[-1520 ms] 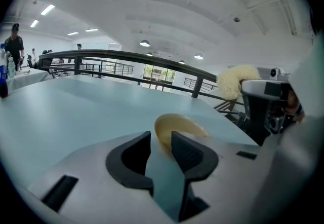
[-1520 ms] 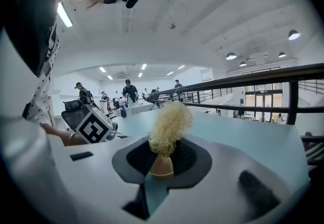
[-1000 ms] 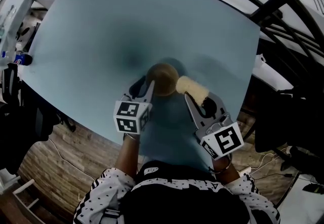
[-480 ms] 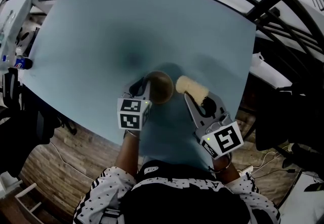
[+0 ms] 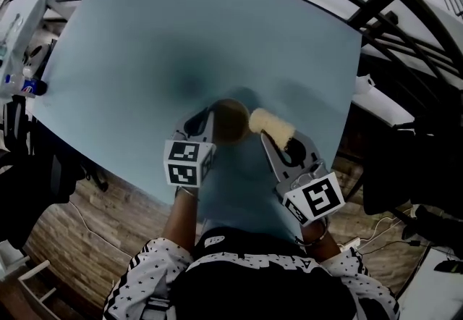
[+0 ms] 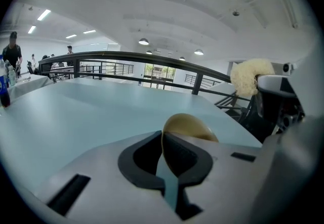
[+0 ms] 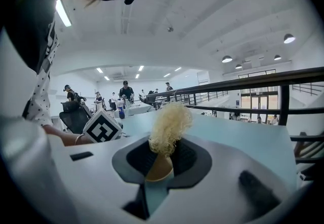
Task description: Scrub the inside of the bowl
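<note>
A small tan bowl [image 5: 230,121] sits low over the blue-grey table [image 5: 181,29], near its front edge. My left gripper [image 5: 209,123] is shut on the bowl's left rim. In the left gripper view the bowl [image 6: 191,125] stands tilted on edge between the jaws of that gripper [image 6: 163,141]. My right gripper [image 5: 272,135] is shut on a pale yellow fibrous scrubber [image 5: 270,124], just right of the bowl and apart from it. The scrubber [image 7: 169,122] rises from the jaws of the right gripper [image 7: 161,153], with the bowl [image 7: 159,168] below it.
A bottle [image 5: 26,85] stands at the table's far left edge. Black railing [image 5: 405,29] curves round the far and right sides. The table's front edge [image 5: 145,192] runs just under the grippers. People stand at desks in the distance [image 7: 125,95].
The bowl has shifted a little toward me and tipped in the left gripper. The right gripper with the scrubber has drifted slightly left, closer to the bowl.
</note>
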A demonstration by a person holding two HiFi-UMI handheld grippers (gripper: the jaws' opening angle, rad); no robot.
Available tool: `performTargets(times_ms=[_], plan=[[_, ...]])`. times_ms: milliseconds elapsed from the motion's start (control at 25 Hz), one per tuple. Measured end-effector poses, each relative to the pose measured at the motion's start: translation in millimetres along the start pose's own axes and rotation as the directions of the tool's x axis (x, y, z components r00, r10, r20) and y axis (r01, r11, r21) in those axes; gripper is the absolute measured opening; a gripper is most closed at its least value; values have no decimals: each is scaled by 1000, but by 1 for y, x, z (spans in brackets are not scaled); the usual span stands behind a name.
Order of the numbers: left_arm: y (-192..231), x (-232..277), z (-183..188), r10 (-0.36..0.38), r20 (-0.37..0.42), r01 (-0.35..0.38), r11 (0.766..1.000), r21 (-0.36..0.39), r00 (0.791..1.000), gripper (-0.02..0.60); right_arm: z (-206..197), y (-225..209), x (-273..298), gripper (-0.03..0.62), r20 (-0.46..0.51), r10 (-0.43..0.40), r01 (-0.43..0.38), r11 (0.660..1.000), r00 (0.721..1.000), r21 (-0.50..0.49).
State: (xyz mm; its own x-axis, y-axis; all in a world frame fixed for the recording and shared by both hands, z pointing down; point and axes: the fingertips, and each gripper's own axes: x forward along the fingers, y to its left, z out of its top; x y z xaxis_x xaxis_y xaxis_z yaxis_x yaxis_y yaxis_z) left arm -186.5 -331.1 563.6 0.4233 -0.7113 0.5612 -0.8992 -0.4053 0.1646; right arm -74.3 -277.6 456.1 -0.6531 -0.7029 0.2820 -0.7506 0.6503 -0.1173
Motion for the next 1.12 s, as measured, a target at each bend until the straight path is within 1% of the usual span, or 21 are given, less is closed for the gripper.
performTargets(times_ms=[80,200,320,480,680,800,920,1120], plan=[[-3,-7,0,15,3,-15,1000,21,1000,25,-2,3,-4,60,0,6,-6,1000,1000,-3],[-6,-22,7,34,32,-35,999,32,999,25,0,7,-7,60,10,15,-14,1000,1000,-16],[-13,-42,18,55,65,-59,995,75,996,24,5,17,-13,60,15,25,-25,999,1000,-32],[-33,-62,33,66,98,-78,988,130,993,23,7,23,-26,60,21,39,-38,999,999,-36],[-53,-84,60,67,156,-95,979,179,985,25,16,29,-35,60,21,45,-45,998,999,-42],[-61,-98,77,79,195,-123,966,227,978,25,24,33,-36,60,16,44,-43,996,999,-78],[-72,-111,95,84,232,-150,947,285,969,24,35,39,-39,60,16,50,-47,989,999,-141],[-92,-126,120,66,285,-168,922,350,956,25,54,52,-40,60,34,69,-60,974,997,-217]])
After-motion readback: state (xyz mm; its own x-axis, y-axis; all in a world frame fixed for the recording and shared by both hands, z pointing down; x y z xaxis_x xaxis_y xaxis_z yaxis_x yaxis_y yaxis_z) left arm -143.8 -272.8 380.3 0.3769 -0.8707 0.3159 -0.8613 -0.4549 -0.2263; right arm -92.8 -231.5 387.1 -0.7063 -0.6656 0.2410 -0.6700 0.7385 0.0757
